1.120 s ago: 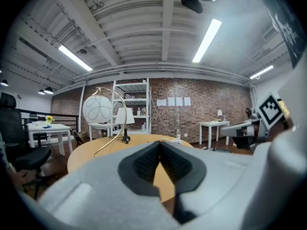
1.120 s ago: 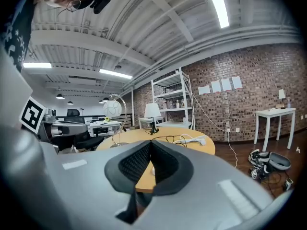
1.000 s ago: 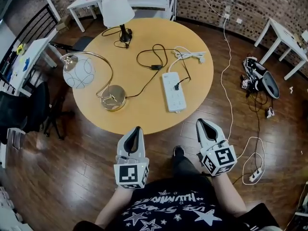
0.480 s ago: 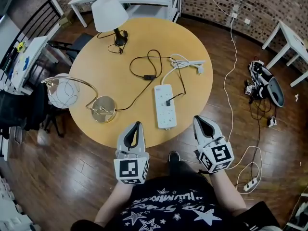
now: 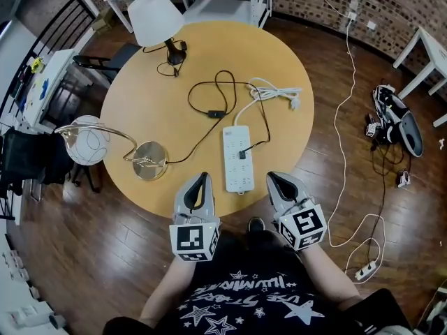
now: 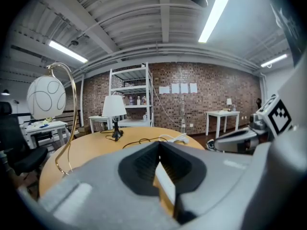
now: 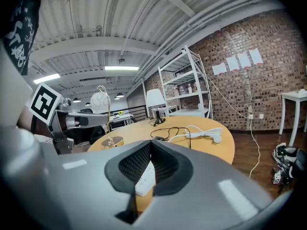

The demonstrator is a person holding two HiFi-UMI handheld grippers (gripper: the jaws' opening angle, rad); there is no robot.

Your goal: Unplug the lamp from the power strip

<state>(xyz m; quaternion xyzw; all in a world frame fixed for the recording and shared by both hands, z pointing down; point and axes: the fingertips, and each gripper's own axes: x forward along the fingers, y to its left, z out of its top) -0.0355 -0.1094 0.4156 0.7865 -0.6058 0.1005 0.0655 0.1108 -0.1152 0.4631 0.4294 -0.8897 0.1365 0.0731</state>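
Note:
A white power strip (image 5: 237,158) lies on the round wooden table (image 5: 160,96), near its front edge. A black plug (image 5: 242,154) sits in the strip. Its black cord (image 5: 217,113) loops back and runs to the gold lamp base (image 5: 149,160) of an arc lamp with a white globe (image 5: 87,139). My left gripper (image 5: 202,176) and right gripper (image 5: 271,176) hover at the table's front edge, on either side of the strip's near end. Both are shut with nothing held. The strip shows past the jaws in the left gripper view (image 6: 165,186) and the right gripper view (image 7: 146,178).
A white-shaded table lamp (image 5: 157,16) stands at the table's far side with its own coiled cord. The strip's white cable (image 5: 276,89) lies bundled at the right. A black chair (image 5: 28,162) stands left. A bag (image 5: 394,121) and a floor power strip (image 5: 367,271) lie right.
The table and power strip have come closer and lower in the head view. Both grippers now reach the table's front edge beside the strip, and the right one has moved left.

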